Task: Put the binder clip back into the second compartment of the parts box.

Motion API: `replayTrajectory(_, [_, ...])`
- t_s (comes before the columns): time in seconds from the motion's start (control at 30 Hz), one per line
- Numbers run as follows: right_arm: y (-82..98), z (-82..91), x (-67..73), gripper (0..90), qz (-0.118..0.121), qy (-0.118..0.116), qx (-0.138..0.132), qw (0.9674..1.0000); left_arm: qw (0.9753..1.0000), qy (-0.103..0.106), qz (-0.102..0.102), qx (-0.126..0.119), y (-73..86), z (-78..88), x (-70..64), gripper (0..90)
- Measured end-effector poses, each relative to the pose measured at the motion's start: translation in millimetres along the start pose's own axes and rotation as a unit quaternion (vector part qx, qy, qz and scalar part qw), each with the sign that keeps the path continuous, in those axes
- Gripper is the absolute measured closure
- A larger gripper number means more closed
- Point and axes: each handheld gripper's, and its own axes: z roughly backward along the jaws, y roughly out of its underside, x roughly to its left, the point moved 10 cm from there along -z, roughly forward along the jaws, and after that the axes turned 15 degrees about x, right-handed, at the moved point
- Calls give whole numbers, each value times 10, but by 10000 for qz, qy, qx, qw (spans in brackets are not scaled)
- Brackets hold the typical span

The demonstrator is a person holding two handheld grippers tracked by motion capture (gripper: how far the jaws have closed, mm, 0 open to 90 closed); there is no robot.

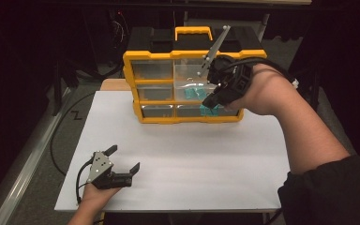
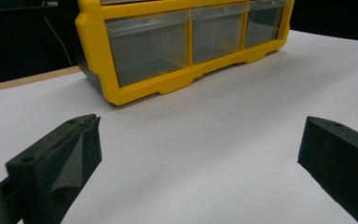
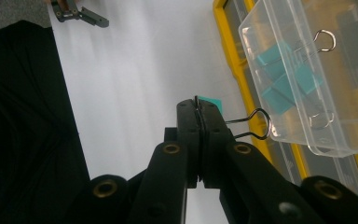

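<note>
Right gripper (image 3: 199, 108) is clamping a teal binder clip (image 3: 211, 101) by one of its wire handles, jaws closed tight on the wire, holding it in the air just in front of the yellow drawer organizer (image 1: 133, 79), near the pulled-out clear drawer (image 3: 289, 70) that is holding more teal clips (image 3: 279, 86). In the high view the clip (image 1: 209, 110) is hanging under the right gripper (image 1: 214, 101) at the lower drawer row. Clip is looking light and small, stiff sprung steel body with thin wire loops that swivel, so it is likely dangling and twisting in the grip; wire is smooth and could be slipping between the pads. Gripping across the flat teal body would probably be steadier than the wire loop. Left gripper (image 1: 124, 159) is resting near the front edge of the white table (image 1: 183, 154), jaws spread wide, pads (image 2: 81, 149) touching nothing, with bare table between them.
</note>
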Motion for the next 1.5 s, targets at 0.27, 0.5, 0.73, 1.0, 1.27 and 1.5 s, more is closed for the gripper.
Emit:
replayTrajectory(0.27, [-18,90,-67,900,-87,39,-46,9999,10000,19,-24,36,9,-8,-11,3])
replayTrajectory(0.5, [-61,180,-128,900,-108,117,-72,9998,10000,27,-49,14,3,-10,-21,3])
replayTrajectory(0.73, [-125,293,-194,900,-156,189,-138,9996,9999,69,-85,38,5,-22,-37,3])
replayTrajectory(1.0, [-212,361,-277,900,-231,277,-193,9992,10000,72,-17,7,3,-7,-18,3])
replayTrajectory(1.27, [-318,427,-351,900,-191,328,-270,9989,10000,66,7,17,9,-2,-10,3])
replayTrajectory(1.5, [-405,464,-483,900,-291,373,-328,9983,10000,67,11,7,8,2,2,3])
